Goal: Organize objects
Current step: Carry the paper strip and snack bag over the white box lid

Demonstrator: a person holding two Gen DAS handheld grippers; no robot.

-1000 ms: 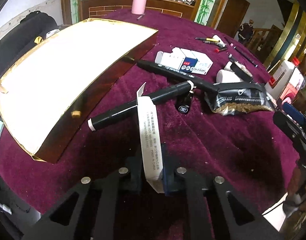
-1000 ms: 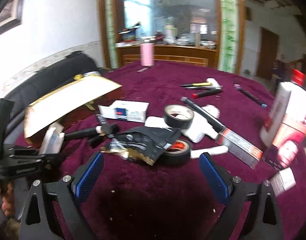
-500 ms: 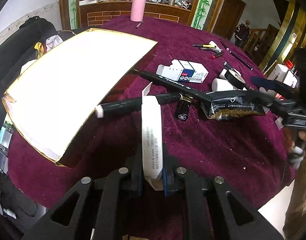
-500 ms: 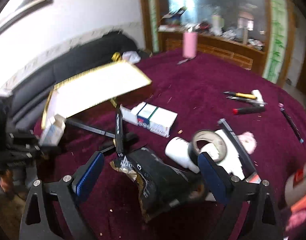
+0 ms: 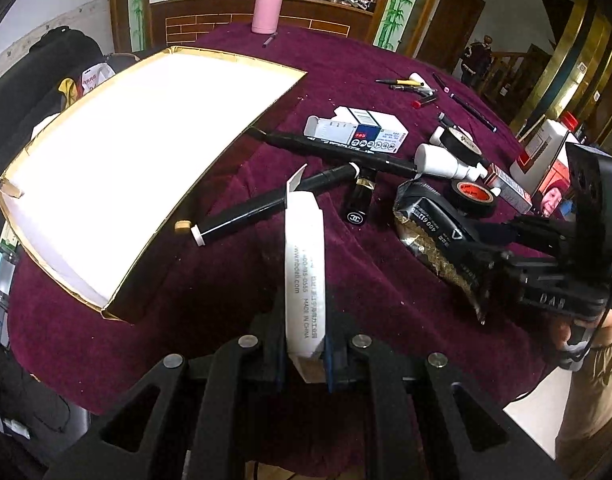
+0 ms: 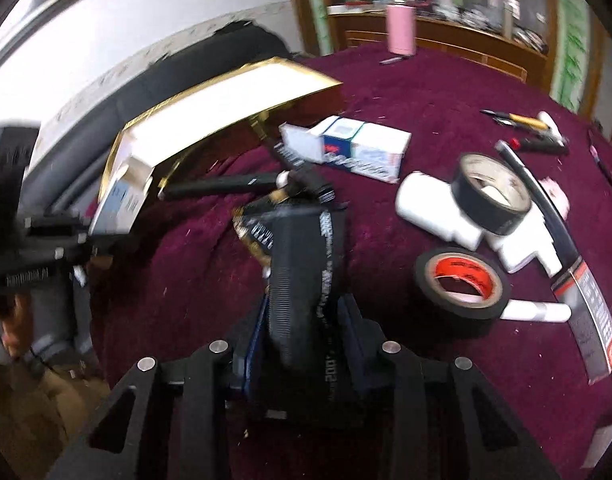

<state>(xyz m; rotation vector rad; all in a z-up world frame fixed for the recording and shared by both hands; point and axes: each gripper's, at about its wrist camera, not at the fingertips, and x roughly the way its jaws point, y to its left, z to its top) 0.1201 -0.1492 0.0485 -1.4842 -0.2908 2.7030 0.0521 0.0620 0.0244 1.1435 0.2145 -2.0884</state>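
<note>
My left gripper (image 5: 303,354) is shut on a small white carton (image 5: 304,268) with printed text, held above the maroon tablecloth near its front edge. My right gripper (image 6: 303,344) is shut on a black foil pouch (image 6: 301,264) with a gold lining; the pouch also shows in the left wrist view (image 5: 438,224), its end in the right gripper (image 5: 494,264). A large gold-edged box (image 5: 133,152) with a white inside lies open at the left. Black markers (image 5: 273,204), a lipstick (image 5: 360,202) and a white-blue carton (image 5: 358,130) lie between them.
Two black tape rolls (image 6: 460,284) (image 6: 492,192), white bottles (image 6: 430,210), a long dark box (image 6: 586,296) and pens (image 5: 406,84) lie on the right of the table (image 5: 386,308). A pink flask (image 5: 267,4) stands at the back. A black sofa (image 5: 33,92) is left.
My right gripper has closed on the black foil pouch and lifted its end. My left gripper has drawn back a little with the white carton still in it.
</note>
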